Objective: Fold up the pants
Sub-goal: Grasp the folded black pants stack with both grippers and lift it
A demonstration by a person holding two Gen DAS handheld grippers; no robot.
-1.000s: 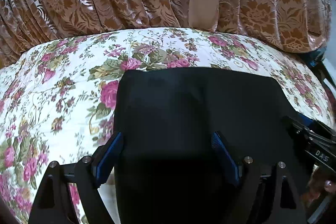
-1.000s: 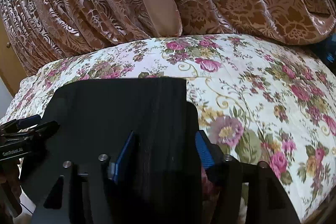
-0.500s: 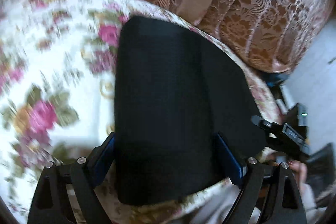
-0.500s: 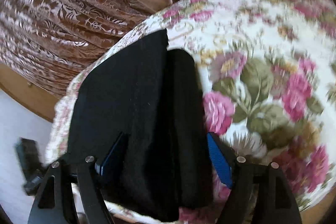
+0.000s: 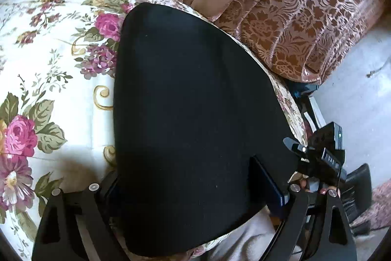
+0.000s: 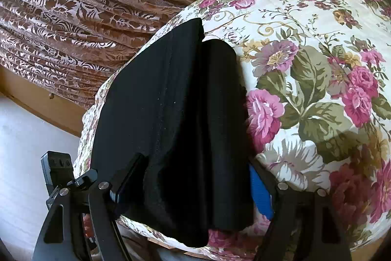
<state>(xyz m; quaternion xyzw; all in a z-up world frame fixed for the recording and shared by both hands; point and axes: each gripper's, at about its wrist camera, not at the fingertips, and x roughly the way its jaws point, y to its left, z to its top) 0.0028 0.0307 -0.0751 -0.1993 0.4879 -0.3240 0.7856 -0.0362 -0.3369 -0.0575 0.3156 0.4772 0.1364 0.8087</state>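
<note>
The black pants [image 5: 195,114] lie folded into a compact block on the flowered bedspread [image 5: 48,65], near its edge. My left gripper [image 5: 193,190] is open, its fingers wide apart on either side of the block's near end. In the right wrist view the pants [image 6: 171,114] show stacked folded layers, and my right gripper [image 6: 193,185] is open with its fingers straddling the near end. Neither gripper pinches the cloth. The right gripper also shows in the left wrist view [image 5: 317,158], at the block's right edge.
Brown patterned curtains [image 5: 281,16] hang behind the bed. Grey floor [image 5: 361,89] lies beyond the bed edge on the right. The bedspread [image 6: 317,65] stretches away in the right wrist view. A wooden board [image 6: 36,99] runs beneath the curtain.
Both cameras have risen and tilted, so I now look down on the folded pants from higher. Both grippers stay open around the block, which has not moved on the bed.
</note>
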